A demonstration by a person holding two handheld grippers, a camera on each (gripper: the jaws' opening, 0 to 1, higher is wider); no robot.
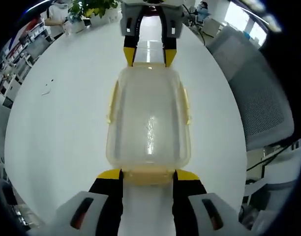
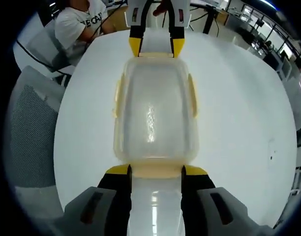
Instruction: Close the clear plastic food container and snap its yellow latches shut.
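I hold the clear plastic food container [image 1: 149, 123] between my two grippers on the round white surface [image 1: 62, 128], one at each short end. My left gripper [image 1: 148, 178] has its yellow-tipped jaws spread wide, flanking the near end latch [image 1: 148, 176]; my right gripper [image 2: 155, 173] is equally wide at the opposite end. The frosted lid sits on, rounded at the corners, with pale yellow side latches [image 2: 192, 96] along both long edges. The left gripper view takes in a grey mesh chair [image 1: 261, 98] and potted plants [image 1: 94, 10]; the right gripper view shows a seated person in a white shirt [image 2: 76, 27].
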